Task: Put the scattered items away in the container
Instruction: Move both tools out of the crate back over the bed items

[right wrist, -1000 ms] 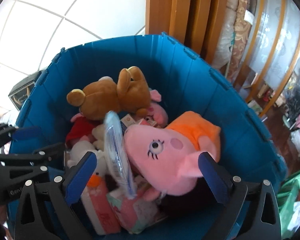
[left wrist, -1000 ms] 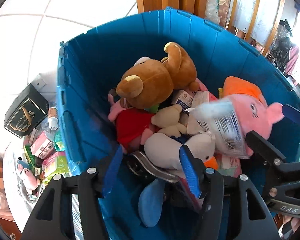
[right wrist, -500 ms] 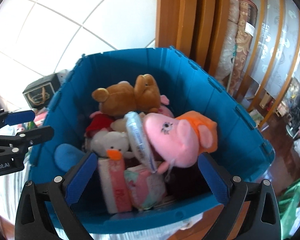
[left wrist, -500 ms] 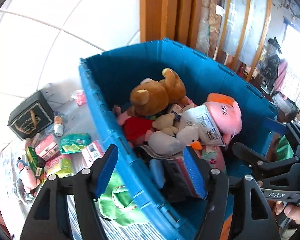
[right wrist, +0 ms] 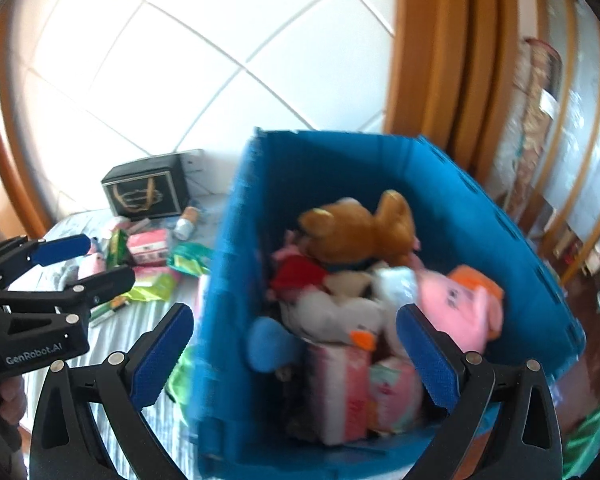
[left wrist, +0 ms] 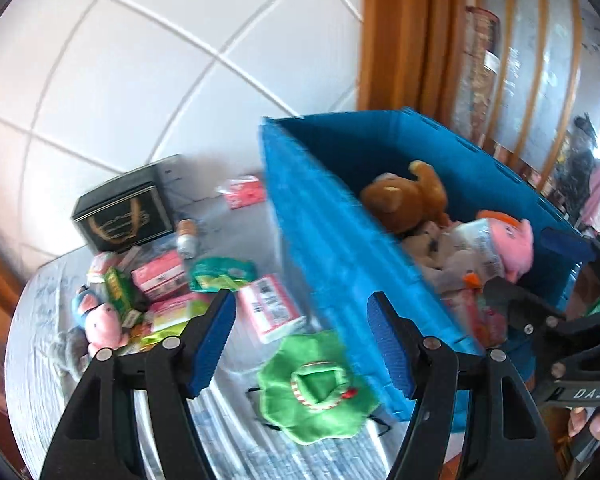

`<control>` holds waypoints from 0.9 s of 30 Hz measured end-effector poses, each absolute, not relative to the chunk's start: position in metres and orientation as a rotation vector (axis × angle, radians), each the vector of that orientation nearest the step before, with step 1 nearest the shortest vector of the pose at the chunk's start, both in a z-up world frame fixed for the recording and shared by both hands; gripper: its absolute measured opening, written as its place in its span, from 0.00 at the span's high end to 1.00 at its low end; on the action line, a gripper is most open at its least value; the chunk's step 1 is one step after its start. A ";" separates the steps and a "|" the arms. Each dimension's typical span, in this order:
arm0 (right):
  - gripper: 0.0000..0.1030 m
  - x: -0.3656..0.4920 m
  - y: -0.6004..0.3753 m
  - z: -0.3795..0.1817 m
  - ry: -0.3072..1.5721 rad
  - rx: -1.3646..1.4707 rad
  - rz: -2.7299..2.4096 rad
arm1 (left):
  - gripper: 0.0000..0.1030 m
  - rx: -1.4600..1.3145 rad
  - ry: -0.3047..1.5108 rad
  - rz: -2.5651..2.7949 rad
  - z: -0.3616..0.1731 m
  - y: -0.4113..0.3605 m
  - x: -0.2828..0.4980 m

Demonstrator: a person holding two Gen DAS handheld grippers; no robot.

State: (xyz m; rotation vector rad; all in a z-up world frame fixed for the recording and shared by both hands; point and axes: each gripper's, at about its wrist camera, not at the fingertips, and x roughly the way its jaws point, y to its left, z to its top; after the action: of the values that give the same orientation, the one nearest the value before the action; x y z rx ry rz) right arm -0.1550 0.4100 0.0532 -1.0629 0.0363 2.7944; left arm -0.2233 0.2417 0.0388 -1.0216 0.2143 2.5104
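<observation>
Far left on the striped worktop (left wrist: 228,432) lies a small pink pig toy (left wrist: 102,322), close against a heap of pink and green packets (left wrist: 160,280). Behind the heap stands a black box (left wrist: 122,216) with a gold emblem, and a small bottle (left wrist: 187,236) lies just beside it. The left gripper (left wrist: 300,344) hovers above the worktop with its blue pads spread wide and nothing between them; a pink packet with a barcode (left wrist: 270,308) and a green scalloped cloth piece (left wrist: 316,392) lie below the gap, the cloth touching the foot of the blue container (left wrist: 340,240). Inside the container sit a brown teddy bear (right wrist: 360,228), a white plush duck with an orange beak (right wrist: 340,320), a pink pig plush with an orange top (right wrist: 464,308) and pink packets (right wrist: 340,392) stacked near the front wall. The right gripper (right wrist: 296,356) is held over the container's near edge, fingers wide apart and holding nothing. Both views are blurred.
</observation>
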 end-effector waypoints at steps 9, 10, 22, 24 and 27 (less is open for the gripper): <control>0.00 -0.189 0.319 0.058 -0.076 -1.085 2.925 | 0.34 -1.064 0.087 2.661 0.029 0.134 -0.229; 0.00 -0.194 0.306 0.056 -0.084 -1.094 2.949 | 0.34 -1.073 0.075 2.677 0.026 0.123 -0.230; 0.00 -0.245 0.207 0.011 -0.126 -1.252 3.049 | 0.34 -1.216 -0.013 2.801 -0.018 0.014 -0.248; 0.00 -0.253 0.201 -0.002 -0.119 -1.292 3.048 | 0.34 -1.242 -0.025 2.808 -0.030 0.001 -0.255; 0.00 -0.269 0.195 -0.029 -0.104 -1.355 3.025 | 0.34 -1.279 -0.046 2.817 -0.053 -0.020 -0.262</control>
State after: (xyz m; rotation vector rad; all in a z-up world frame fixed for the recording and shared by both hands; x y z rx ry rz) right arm -0.2695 0.1947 -0.0290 -1.3549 -0.1035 3.0252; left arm -0.2624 -0.0197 -0.0531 -1.2792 -0.0461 2.8172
